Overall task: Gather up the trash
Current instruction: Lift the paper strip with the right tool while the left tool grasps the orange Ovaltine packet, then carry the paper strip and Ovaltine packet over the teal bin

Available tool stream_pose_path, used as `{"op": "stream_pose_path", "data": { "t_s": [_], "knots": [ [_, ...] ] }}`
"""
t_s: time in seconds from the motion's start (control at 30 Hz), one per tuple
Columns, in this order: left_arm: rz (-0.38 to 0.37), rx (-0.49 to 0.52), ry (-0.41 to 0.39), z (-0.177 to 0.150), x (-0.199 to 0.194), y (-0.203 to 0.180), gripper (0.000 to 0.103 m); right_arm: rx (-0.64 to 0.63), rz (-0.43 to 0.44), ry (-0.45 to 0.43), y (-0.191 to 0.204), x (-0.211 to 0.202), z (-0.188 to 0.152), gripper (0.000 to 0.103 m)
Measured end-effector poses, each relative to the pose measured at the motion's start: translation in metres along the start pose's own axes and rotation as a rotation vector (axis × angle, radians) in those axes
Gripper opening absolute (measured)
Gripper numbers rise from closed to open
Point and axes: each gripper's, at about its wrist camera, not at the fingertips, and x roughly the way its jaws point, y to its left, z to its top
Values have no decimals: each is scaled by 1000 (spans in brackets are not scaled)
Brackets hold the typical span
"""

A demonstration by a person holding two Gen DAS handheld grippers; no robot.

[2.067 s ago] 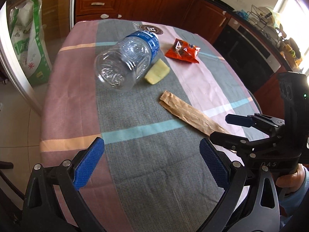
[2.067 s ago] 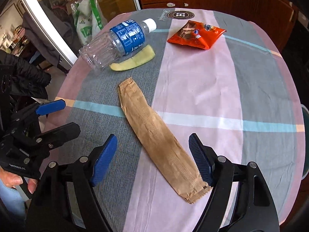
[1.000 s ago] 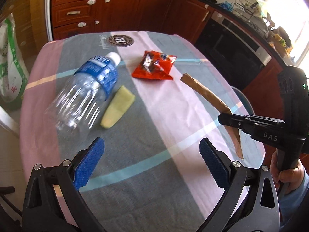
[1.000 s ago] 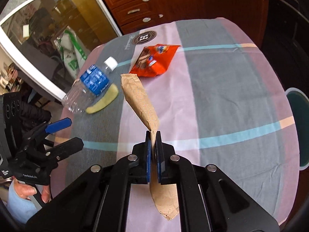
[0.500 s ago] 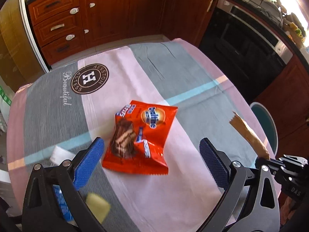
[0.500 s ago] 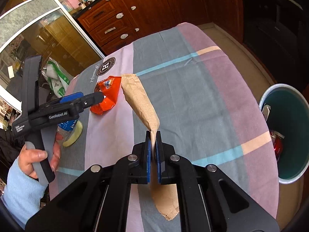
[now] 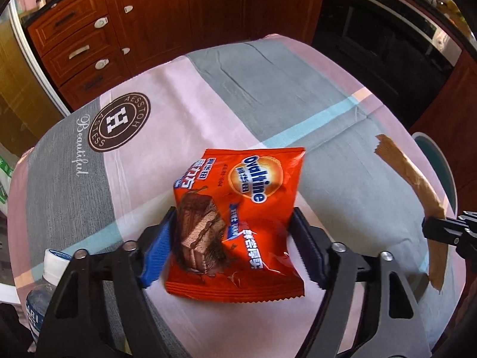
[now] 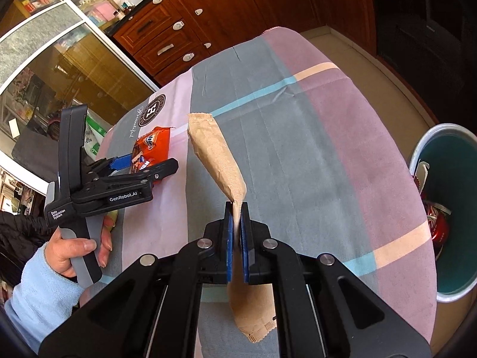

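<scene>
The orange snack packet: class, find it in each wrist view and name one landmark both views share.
Left wrist view: the orange snack packet fills the centre, between the left gripper fingers.
Right wrist view: the packet is small, left of centre, in the left gripper.
Shared landmark: the round brown H logo on the tablecloth, beyond the packet.

Two grippers were in view — the left gripper (image 7: 232, 238) and the right gripper (image 8: 237, 232). There was one red wrapper (image 7: 238, 220), one brown paper sleeve (image 8: 220, 158), one bottle (image 7: 44, 292), one bin (image 8: 447, 208) — and one table (image 7: 253, 89) under a striped cloth.
</scene>
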Motion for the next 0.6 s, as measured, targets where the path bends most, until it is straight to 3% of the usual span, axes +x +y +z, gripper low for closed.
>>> {"op": "stream_pose_path", "data": {
  "t_s": [0.17,0.6],
  "knots": [
    [-21,40,-18,-2,-6,-17,47,5,0,-8,-1,-4,-1,5],
    [-88,53,-59,-19,-54,-62,46,35,0,-59,-9,-46,-14,5]
  ]
}}
